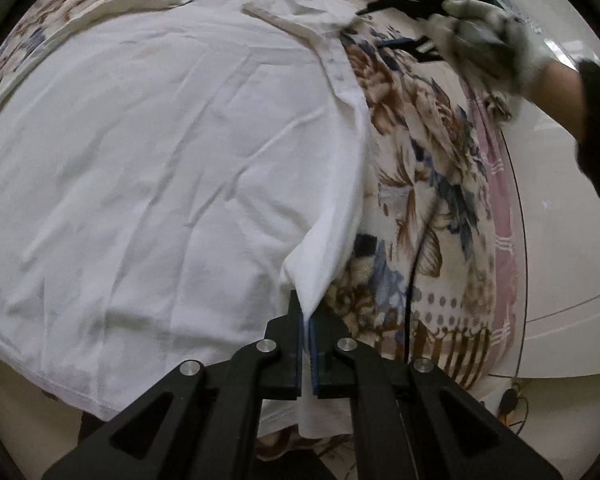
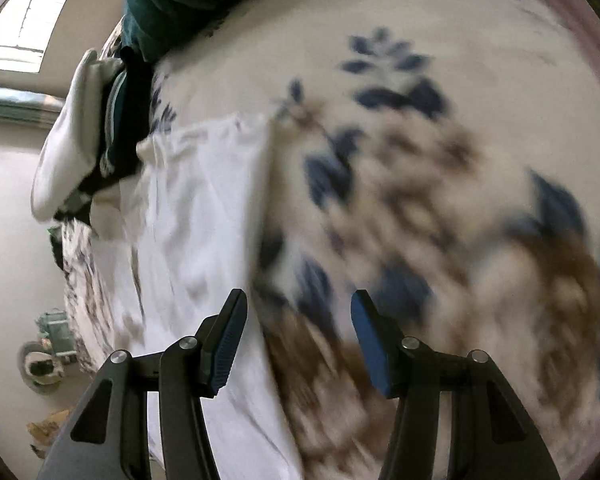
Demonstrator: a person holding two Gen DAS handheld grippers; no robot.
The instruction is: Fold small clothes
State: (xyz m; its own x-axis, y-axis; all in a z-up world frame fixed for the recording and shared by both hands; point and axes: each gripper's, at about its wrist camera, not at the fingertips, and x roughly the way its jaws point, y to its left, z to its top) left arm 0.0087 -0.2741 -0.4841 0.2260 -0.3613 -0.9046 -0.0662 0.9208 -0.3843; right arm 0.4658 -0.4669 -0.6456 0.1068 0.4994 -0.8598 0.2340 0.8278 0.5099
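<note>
Left wrist: 1 white shirt [image 1: 160, 160], 2 tongs [image 1: 305, 320].

Your white shirt [image 1: 172, 168] lies on a cream blanket [image 1: 432, 184] patterned with blue and brown flowers and a pink border; your glove [image 1: 496, 48] is white, the fingers [image 2: 224, 340] black with blue pads.

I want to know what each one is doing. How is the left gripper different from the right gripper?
The left gripper is shut, pinching the corner of the white shirt; the right gripper is open with nothing between its pads. The left gripper sits at the shirt's edge, while the right gripper hovers over the flowered blanket beside the shirt. Both are black with blue pads, and both point down at the bed.
</note>
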